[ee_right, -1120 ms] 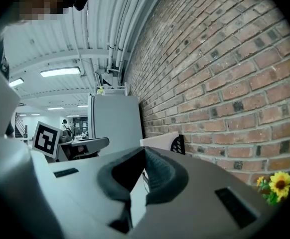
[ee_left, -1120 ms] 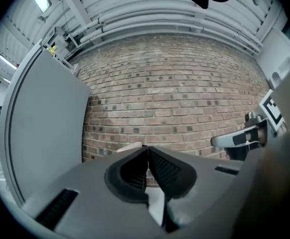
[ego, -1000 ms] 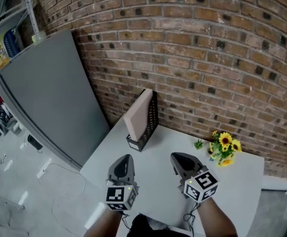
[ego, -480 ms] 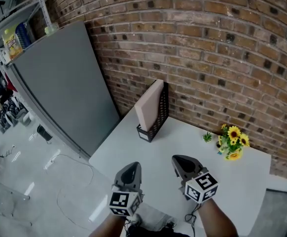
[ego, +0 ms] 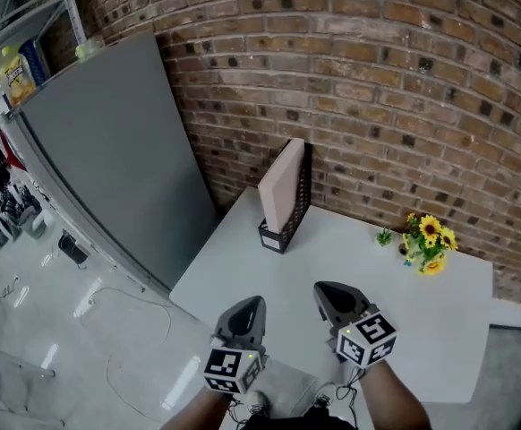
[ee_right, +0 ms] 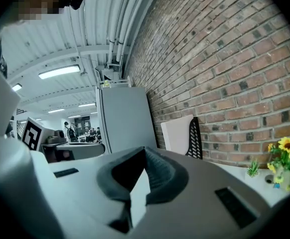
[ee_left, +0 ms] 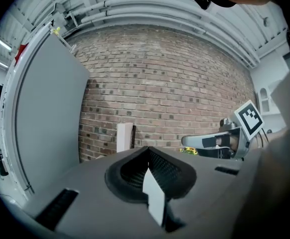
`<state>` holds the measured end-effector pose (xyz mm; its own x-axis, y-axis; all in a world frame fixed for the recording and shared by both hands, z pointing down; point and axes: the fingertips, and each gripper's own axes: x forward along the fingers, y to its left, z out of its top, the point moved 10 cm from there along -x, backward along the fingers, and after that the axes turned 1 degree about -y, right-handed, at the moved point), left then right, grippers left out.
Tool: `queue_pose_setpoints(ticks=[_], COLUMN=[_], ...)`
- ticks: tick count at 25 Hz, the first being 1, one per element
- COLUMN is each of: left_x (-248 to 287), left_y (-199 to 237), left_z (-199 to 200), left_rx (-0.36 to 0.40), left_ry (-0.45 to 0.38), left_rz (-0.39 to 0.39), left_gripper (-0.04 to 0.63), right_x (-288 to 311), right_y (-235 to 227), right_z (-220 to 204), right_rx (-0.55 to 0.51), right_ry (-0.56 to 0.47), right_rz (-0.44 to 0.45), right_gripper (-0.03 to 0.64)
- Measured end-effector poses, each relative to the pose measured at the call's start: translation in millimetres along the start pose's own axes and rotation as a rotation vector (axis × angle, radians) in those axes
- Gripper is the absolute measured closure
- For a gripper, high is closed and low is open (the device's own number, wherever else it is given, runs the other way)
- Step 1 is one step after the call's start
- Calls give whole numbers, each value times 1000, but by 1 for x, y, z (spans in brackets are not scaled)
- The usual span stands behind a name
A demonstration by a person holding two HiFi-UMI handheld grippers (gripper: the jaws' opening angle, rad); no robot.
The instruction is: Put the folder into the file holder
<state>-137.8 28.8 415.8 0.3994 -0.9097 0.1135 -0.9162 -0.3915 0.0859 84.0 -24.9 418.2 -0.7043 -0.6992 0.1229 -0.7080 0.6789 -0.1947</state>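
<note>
A pale pink folder point(ego: 281, 191) stands upright inside a black mesh file holder point(ego: 298, 211) at the back left of the white table point(ego: 314, 267), close to the brick wall. The folder point(ee_left: 124, 137) and holder point(ee_right: 195, 138) show small and far in both gripper views. My left gripper point(ego: 245, 311) is shut and empty near the table's front edge. Beside it, my right gripper point(ego: 332, 297) is shut and empty too. Both point toward the wall, well short of the holder.
A small pot of yellow flowers point(ego: 430, 242) and a tiny green plant point(ego: 384, 236) sit at the table's back right. A tall grey cabinet point(ego: 99, 150) stands left of the table. The brick wall point(ego: 377, 88) runs behind. Pale floor with a cable point(ego: 117, 330) lies at left.
Both grippers have drawn back toward me, away from the holder, and sunk a little. The holder with its folder now sits farther up the head view.
</note>
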Motion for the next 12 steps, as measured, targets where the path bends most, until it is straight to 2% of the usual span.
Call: queue_pose_setpoints(ticks=[12], left_x=[-11], left_y=[28], left_z=[-3], left_rx=[-30], left_ry=[-6], left_rz=[-168], left_gripper=[589], right_x=[-12], right_y=[43], right_z=[-2], right_rx=[-10], right_ry=[-16], right_rz=[-171], right_gripper=[614])
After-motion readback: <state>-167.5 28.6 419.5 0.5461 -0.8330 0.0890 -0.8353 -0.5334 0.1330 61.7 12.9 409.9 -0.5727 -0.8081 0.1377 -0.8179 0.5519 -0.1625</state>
